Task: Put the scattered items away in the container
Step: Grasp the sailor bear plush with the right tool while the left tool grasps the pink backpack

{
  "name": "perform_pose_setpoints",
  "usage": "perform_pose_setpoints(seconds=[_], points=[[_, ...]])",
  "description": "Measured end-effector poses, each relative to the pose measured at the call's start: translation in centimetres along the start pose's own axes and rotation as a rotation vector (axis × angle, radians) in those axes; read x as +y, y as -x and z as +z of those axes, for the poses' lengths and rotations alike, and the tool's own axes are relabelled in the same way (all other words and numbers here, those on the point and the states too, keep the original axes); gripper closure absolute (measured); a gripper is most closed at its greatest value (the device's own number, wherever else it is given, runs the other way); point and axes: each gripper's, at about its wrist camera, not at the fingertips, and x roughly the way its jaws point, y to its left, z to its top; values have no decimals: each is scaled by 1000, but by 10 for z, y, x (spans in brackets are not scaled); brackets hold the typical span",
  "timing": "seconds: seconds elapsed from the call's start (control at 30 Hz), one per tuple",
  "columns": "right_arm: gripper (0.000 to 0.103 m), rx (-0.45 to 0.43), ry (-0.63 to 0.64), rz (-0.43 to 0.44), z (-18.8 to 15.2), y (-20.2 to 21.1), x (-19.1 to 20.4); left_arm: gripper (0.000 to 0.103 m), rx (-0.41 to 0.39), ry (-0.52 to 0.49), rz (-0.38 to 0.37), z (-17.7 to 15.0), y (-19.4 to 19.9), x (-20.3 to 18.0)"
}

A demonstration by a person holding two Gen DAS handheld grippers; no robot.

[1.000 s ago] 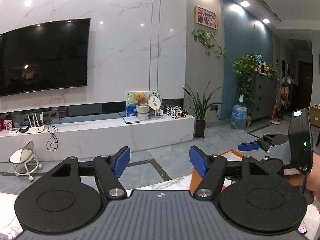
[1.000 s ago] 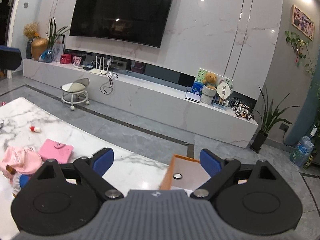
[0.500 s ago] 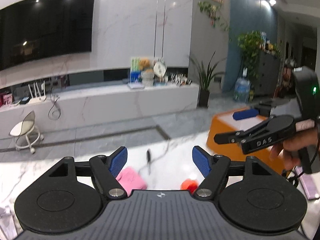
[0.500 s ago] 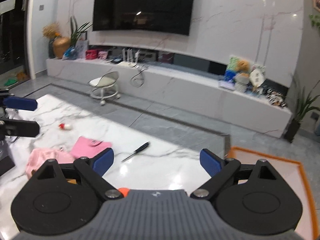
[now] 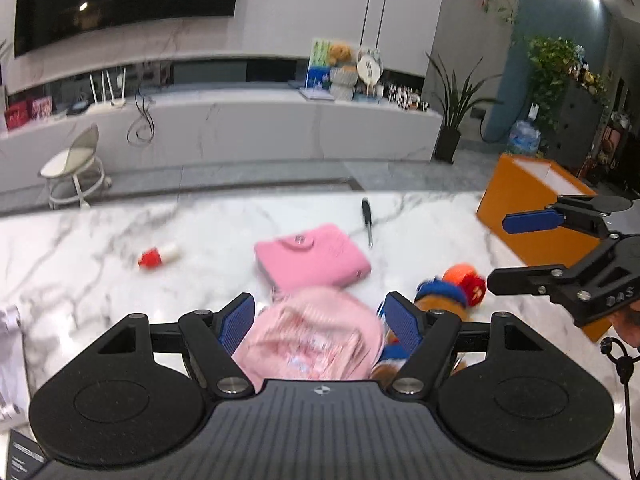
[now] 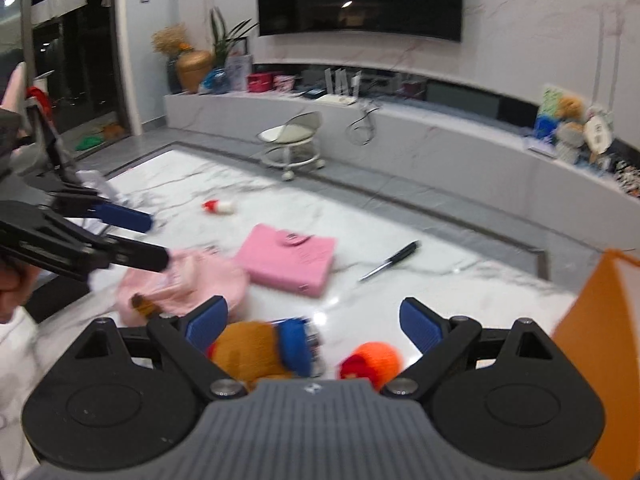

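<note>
On the white marble table [image 5: 100, 240] lie a pink wallet [image 5: 312, 256] [image 6: 288, 258], a black pen [image 5: 367, 220] [image 6: 390, 260], a small red-and-white item [image 5: 158, 255] [image 6: 218, 206], a pink cloth item [image 5: 312, 340] [image 6: 184, 280] and a brown plush toy with blue, orange and red parts [image 5: 456, 284] [image 6: 260, 350]. The orange container [image 5: 532, 208] [image 6: 600, 340] stands at the table's right end. My left gripper [image 5: 320, 326] is open above the pink cloth. My right gripper [image 6: 314, 324] is open above the plush toy.
Beyond the table are a grey floor, a small white stool [image 5: 72, 168] [image 6: 292, 136] and a long white TV bench [image 5: 240, 124] with a wall TV above. A potted plant [image 5: 456, 116] stands at the bench's right end.
Both grippers have tilted down and lowered toward the table, bringing the scattered items into view. The left gripper now frames the pink cloth, the right frames the plush toy. Both stay open.
</note>
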Motion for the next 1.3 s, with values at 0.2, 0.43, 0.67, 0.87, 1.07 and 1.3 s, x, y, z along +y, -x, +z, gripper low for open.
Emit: perform_pose_setpoints(seconds=[0.2, 0.43, 0.67, 0.87, 1.07, 1.3], points=[[9, 18, 83, 91, -7, -18, 26, 17, 35, -19, -12, -8, -8, 3], [8, 36, 319, 119, -24, -29, 60, 13, 61, -71, 2, -17, -19, 0], [7, 20, 618, 85, -48, -38, 87, 7, 70, -87, -26, -18, -24, 2], [8, -16, 831, -5, -68, -47, 101, 5, 76, -127, -28, -19, -27, 0], [8, -71, 1006, -72, -78, -42, 110, 0, 76, -136, -18, -18, -32, -1], [44, -48, 1108, -78, -85, -42, 118, 0, 94, -174, 41, -16, -40, -5]])
